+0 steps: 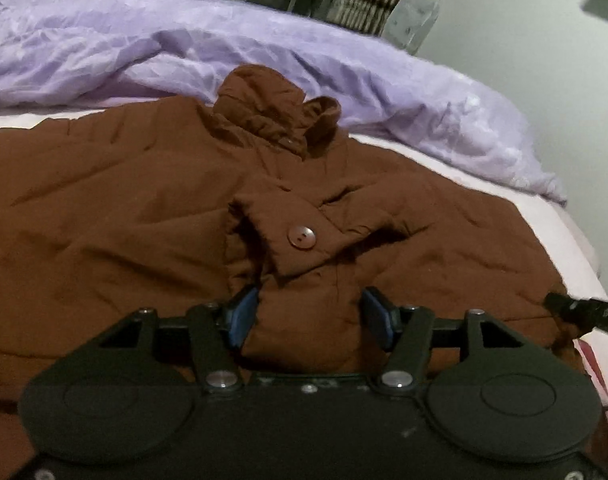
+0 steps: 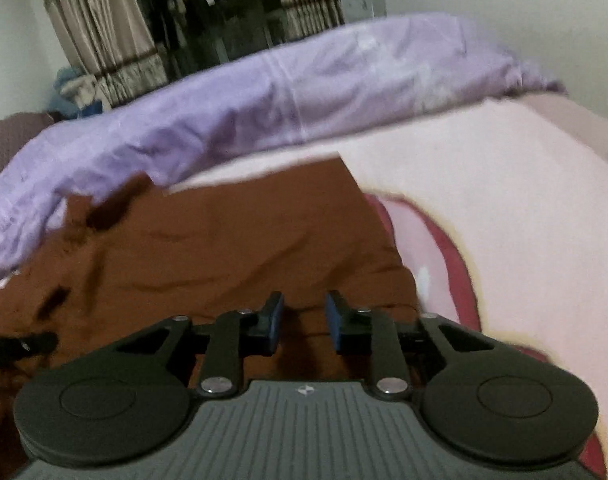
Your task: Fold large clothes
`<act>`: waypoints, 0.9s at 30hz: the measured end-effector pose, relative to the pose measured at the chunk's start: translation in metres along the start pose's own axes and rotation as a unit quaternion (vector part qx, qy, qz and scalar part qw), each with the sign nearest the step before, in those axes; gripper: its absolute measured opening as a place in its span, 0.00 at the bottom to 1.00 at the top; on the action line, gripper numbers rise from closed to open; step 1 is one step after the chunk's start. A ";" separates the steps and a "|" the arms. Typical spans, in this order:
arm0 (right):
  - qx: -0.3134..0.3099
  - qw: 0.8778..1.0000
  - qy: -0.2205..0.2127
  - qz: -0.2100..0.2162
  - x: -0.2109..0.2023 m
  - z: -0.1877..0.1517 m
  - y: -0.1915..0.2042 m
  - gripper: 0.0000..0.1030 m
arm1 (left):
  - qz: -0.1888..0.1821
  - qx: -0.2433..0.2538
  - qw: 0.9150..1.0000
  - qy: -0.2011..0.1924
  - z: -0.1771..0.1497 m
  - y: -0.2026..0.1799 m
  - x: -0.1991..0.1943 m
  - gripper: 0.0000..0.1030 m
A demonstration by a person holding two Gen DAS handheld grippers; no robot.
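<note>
1. Brown padded jacket [image 1: 144, 216] lies spread on the bed [image 2: 503, 184], front up, collar [image 1: 272, 108] toward the far edge where the lilac duvet [image 1: 104, 48] is bunched. Its right side stops short of the bed's right edge.
2. Left gripper [image 1: 309, 318]: jaws about half open, straddling a raised ridge of jacket fabric below the button [image 1: 302, 237]. Pads look beside the cloth, not pinching it.
3. Right gripper [image 2: 303, 320]: jaws narrow with a visible gap, hovering over the jacket's right part. Nothing gripped as far as I can tell; frame is blurred.
4. Handling, my read: quilted, soft, bulky, fairly light. It'll spring back and slump, not crease sharply.
5. Grab points: hem and sleeve seams, or a thick edge like the button flap [image 1: 288, 232]. Avoid single-layer pinches; shell may slip.
</note>
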State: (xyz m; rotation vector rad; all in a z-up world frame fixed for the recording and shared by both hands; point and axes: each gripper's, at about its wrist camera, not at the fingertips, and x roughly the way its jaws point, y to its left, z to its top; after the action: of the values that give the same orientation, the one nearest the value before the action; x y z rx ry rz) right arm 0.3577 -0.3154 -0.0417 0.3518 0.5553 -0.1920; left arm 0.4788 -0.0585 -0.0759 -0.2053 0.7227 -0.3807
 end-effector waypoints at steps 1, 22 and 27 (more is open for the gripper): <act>0.004 1.000 -0.002 0.001 0.003 -0.003 -0.004 0.13 | -0.001 0.003 1.000 -0.003 -0.001 0.000 -0.001 0.59; 0.027 0.999 -0.009 0.039 -0.131 -0.057 -0.073 0.73 | 0.100 0.011 0.995 -0.015 -0.076 0.080 -0.179 0.64; 0.073 0.990 0.046 0.115 -0.159 -0.093 -0.112 0.73 | 0.111 -0.052 0.993 -0.002 -0.128 0.123 -0.235 0.64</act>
State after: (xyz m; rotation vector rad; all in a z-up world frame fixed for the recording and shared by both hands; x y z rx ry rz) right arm 0.1497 -0.3704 -0.0597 0.5656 0.5884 0.0078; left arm 0.2643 0.1429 -0.0668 -0.2216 0.7533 -0.1317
